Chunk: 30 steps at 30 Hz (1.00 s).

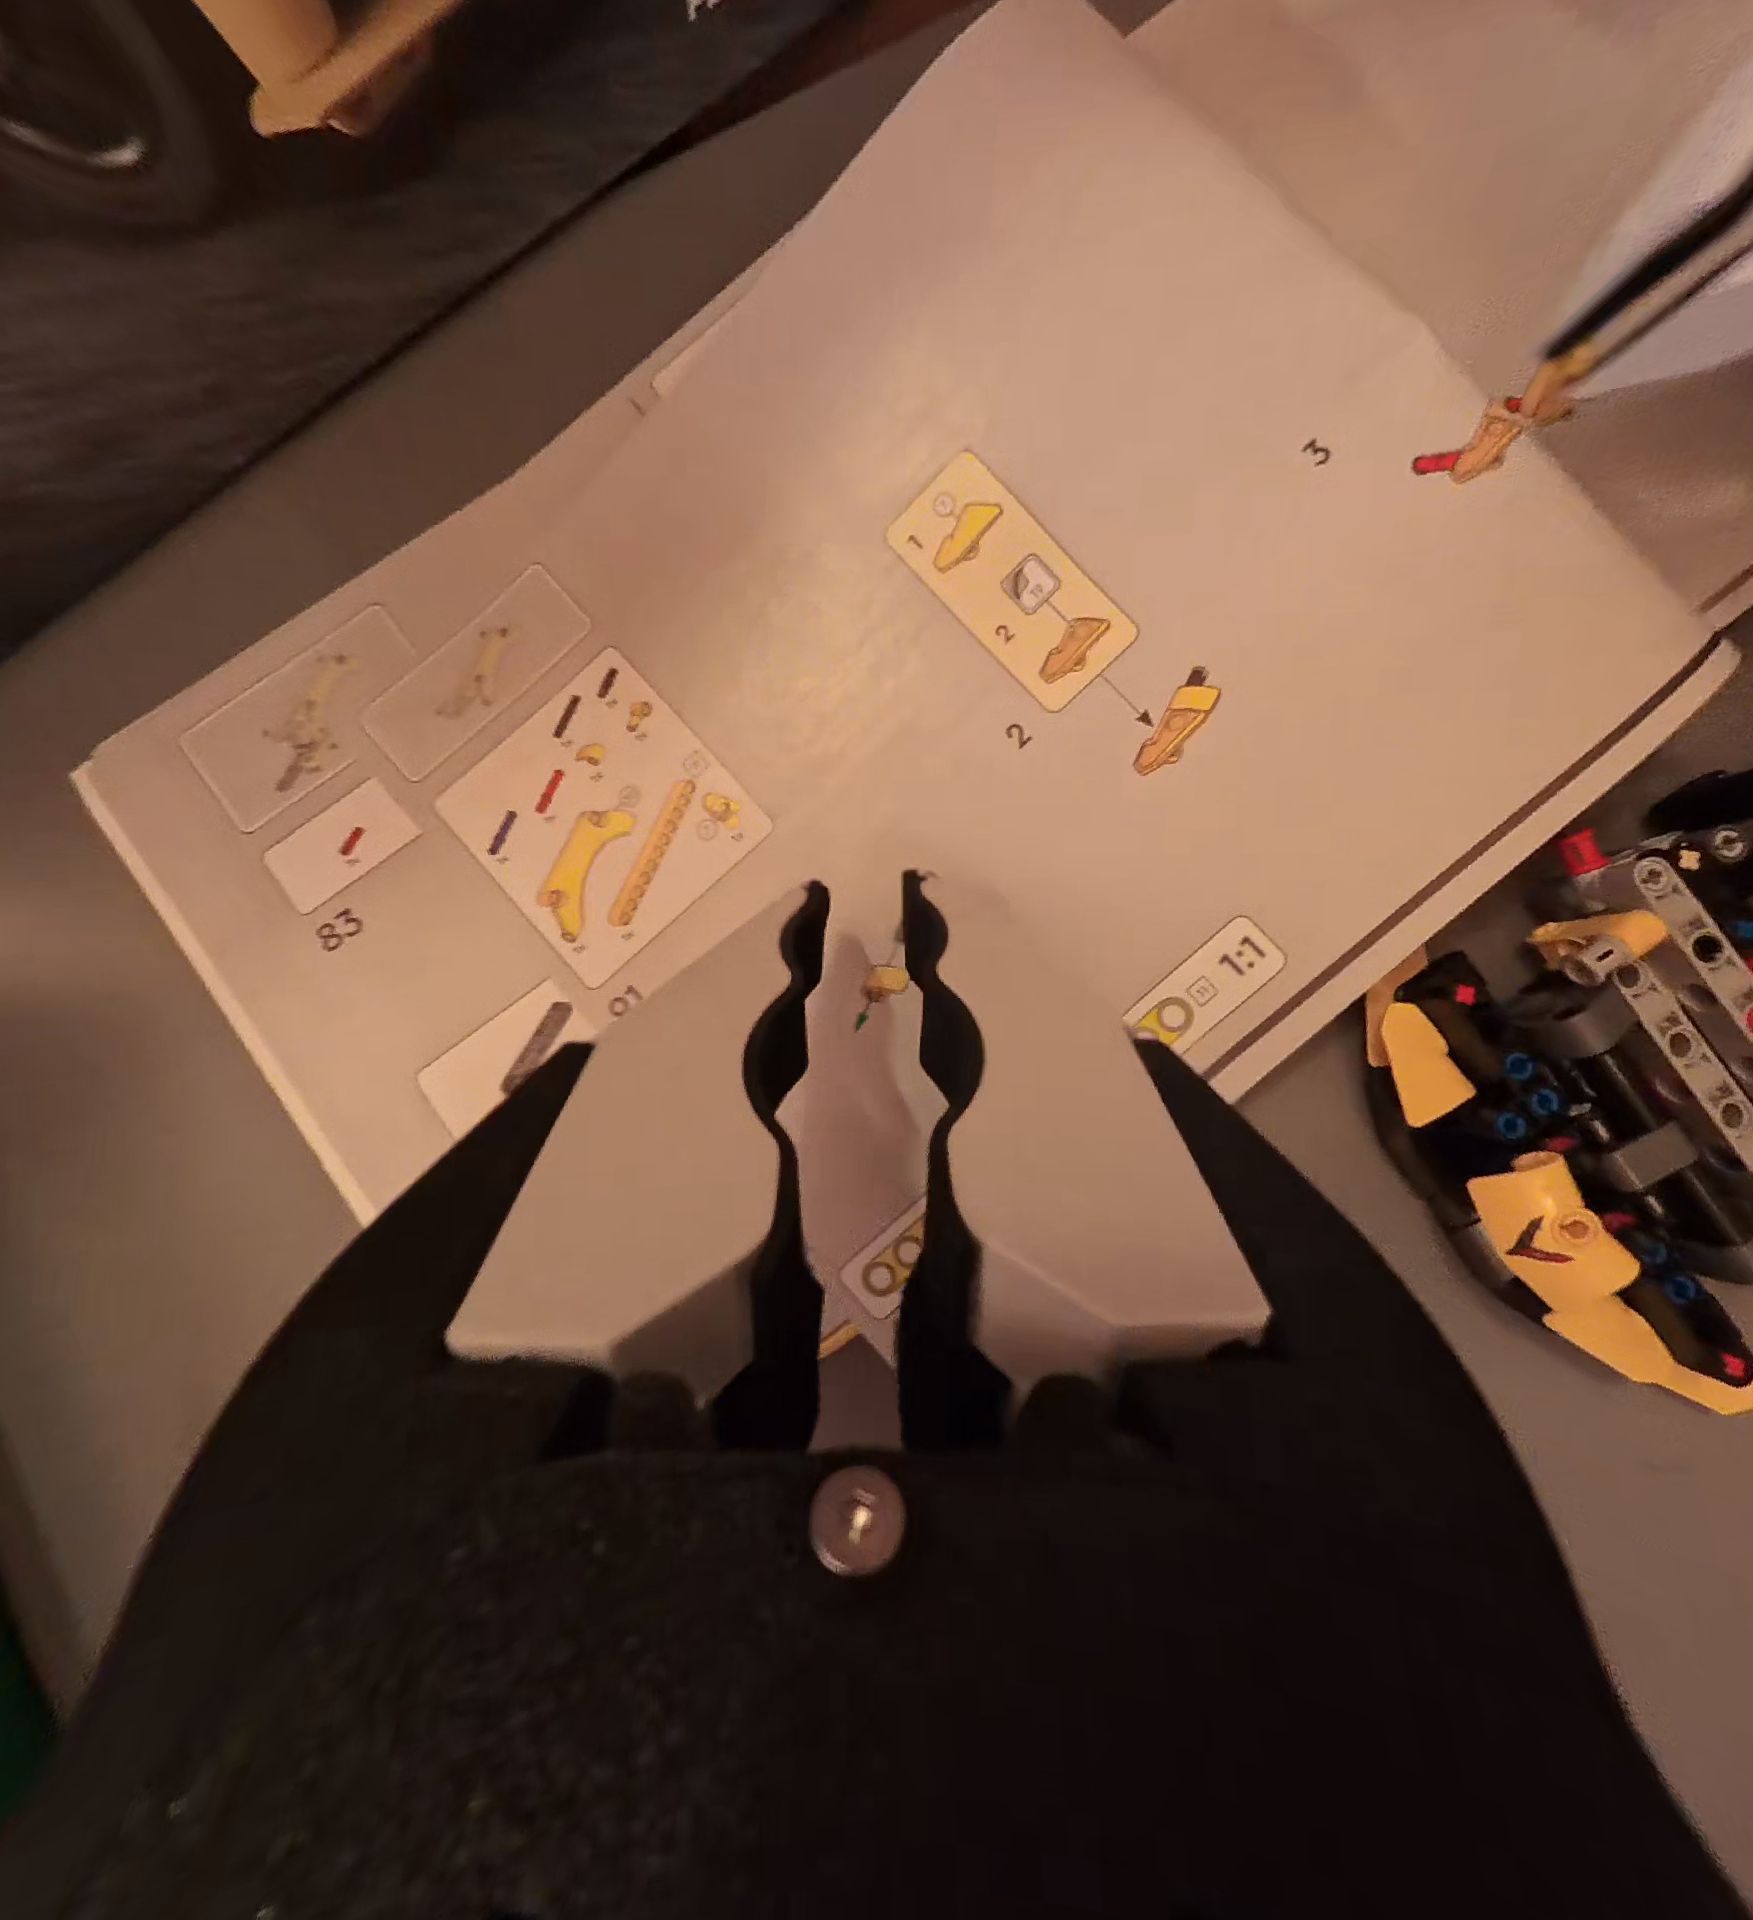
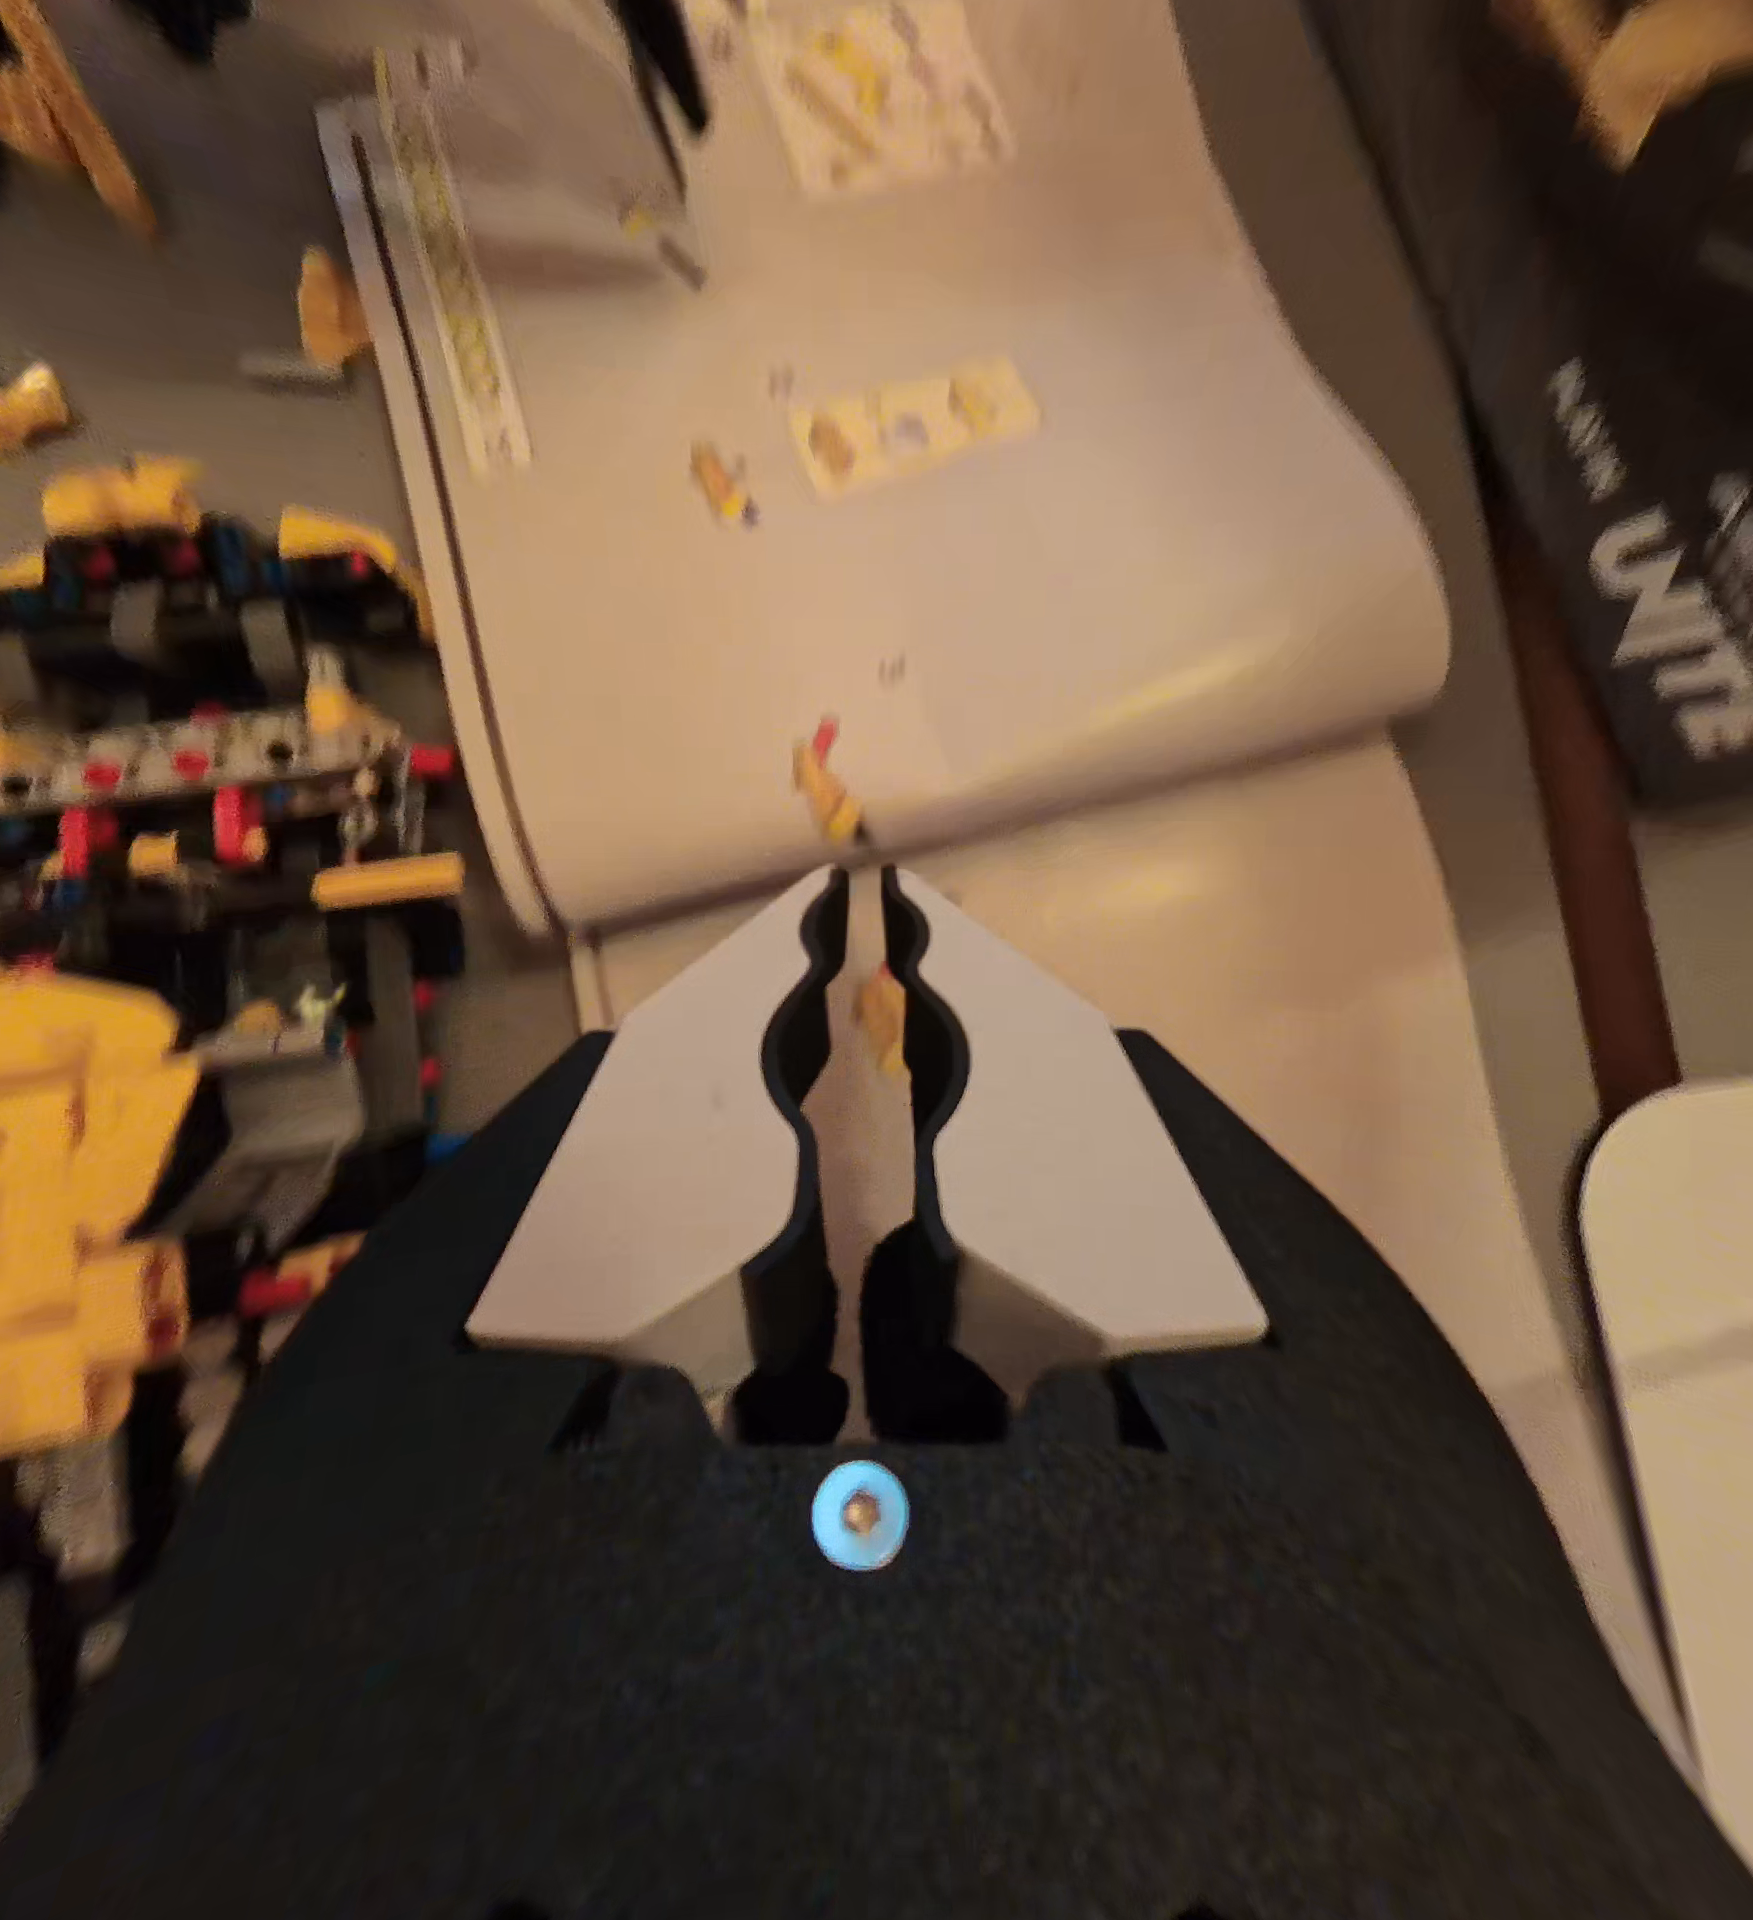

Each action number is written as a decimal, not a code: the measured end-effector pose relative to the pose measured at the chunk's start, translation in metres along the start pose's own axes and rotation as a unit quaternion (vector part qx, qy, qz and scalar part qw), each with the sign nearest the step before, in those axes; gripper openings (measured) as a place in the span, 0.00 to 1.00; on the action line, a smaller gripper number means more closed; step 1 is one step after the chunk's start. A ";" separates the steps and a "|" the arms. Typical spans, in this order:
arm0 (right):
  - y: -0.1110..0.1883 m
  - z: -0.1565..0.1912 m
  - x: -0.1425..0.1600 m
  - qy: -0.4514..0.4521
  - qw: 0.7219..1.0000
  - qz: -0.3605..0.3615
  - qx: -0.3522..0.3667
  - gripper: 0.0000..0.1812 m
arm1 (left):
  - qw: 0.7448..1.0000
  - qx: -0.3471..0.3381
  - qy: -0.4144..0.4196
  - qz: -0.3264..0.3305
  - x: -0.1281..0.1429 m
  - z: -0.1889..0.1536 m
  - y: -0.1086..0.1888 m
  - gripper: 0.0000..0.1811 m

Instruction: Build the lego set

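Both tongs (image 1: 864, 881) (image 2: 859, 871) over booklet (image 1: 955, 416)

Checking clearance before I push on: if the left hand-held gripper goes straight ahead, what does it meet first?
Probably the open instruction booklet: the left hand-held gripper points down at its page and holds nothing. Depth is unclear.

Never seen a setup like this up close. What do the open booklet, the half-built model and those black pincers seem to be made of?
Booklet: coated paper, judging by its soft sheen and curling pages. Half-built model: hard moulded plastic, smooth and slightly glossy, in yellow, black, grey and red. Left gripper: probably matte black plastic; the grainy body looks 3D-printed, though that's a guess.
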State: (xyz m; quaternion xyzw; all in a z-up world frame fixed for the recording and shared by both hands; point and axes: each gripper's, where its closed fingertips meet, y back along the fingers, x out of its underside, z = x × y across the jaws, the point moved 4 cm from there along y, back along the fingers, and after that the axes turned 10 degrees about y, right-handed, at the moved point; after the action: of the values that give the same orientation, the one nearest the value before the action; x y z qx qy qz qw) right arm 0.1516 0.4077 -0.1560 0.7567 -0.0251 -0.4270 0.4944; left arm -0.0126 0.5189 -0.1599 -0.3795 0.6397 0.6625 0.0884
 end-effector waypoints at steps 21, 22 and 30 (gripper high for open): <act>-0.034 0.024 -0.008 -0.002 0.994 0.034 -0.108 0.00 | 0.998 -0.030 0.024 0.043 0.021 0.022 -0.004 0.07; -0.033 0.023 -0.009 -0.009 0.992 0.040 -0.119 0.00 | 0.998 -0.038 0.028 0.045 0.022 0.024 -0.002 0.05; -0.027 -0.056 -0.015 -0.039 0.999 -0.012 -0.009 0.00 | 0.994 -0.083 0.041 0.053 0.029 0.042 0.005 0.02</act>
State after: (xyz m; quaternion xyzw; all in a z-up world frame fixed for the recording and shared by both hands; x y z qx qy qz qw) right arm 0.1695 0.4686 -0.1592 0.7350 -0.0313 -0.4626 0.4947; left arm -0.0521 0.5454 -0.1781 -0.3779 0.6048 0.7010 -0.0055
